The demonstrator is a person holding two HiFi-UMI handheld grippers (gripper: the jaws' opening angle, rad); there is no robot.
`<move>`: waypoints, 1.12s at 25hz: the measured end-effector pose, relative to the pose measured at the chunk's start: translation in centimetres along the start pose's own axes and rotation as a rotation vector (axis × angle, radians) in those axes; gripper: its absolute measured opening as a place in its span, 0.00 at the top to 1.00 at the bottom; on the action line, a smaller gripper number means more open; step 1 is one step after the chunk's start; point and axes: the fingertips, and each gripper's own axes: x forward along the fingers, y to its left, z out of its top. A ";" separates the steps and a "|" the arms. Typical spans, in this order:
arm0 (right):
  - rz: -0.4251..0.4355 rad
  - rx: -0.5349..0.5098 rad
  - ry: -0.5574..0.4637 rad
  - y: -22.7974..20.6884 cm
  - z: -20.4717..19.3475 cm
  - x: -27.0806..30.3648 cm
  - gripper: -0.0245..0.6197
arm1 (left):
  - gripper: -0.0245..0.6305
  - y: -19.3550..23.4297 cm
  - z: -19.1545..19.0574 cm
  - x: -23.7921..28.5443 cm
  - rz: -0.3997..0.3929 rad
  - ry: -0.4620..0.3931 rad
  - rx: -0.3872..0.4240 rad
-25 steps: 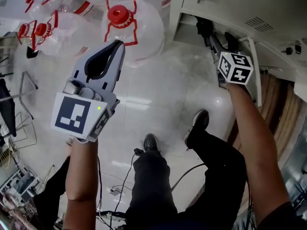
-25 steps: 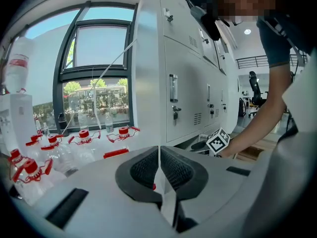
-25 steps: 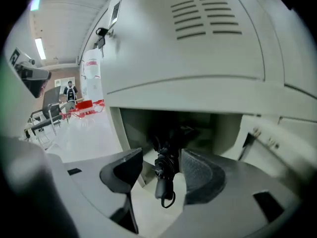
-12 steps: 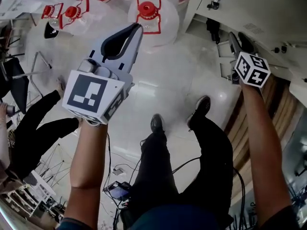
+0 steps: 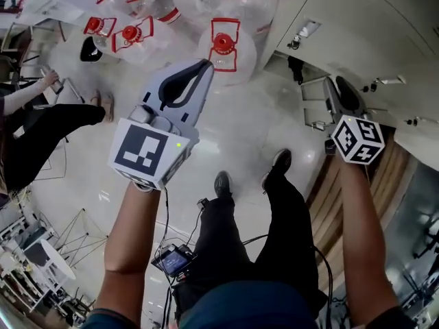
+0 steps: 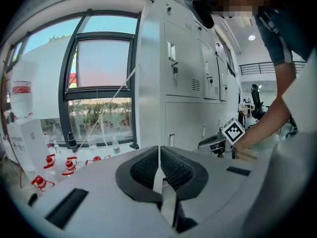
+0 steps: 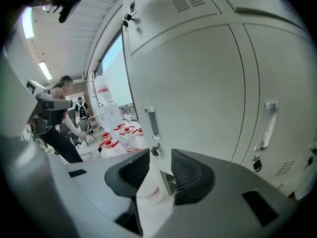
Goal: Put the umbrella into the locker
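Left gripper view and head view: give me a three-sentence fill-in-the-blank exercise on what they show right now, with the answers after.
1. The left gripper has its jaws ____, with nothing between them.
2. The big clear water bottles have caps coloured ____.
3. In the left gripper view, those bottles stand below a large ____.

Missing words: shut; red; window

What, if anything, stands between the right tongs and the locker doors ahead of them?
Nothing visible does. The right tongs, empty and closing, look straight at shut locker doors with only open air between.
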 end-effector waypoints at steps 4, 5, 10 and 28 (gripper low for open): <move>0.027 0.026 -0.026 2.6 4.8 -4.4 0.74 | 0.92 -0.5 4.0 -2.8 -0.014 -0.039 0.008; 0.036 0.033 -0.035 3.3 6.0 -5.5 0.75 | 0.92 -0.7 4.9 -3.6 -0.014 -0.045 0.010; 0.085 0.051 -0.091 7.2 12.1 -11.5 0.79 | 0.92 -1.7 9.4 -7.7 -0.019 -0.072 0.021; 0.212 -0.065 -0.200 22.3 26.2 -32.7 0.90 | 0.92 -4.1 23.8 -26.8 0.048 -0.202 0.064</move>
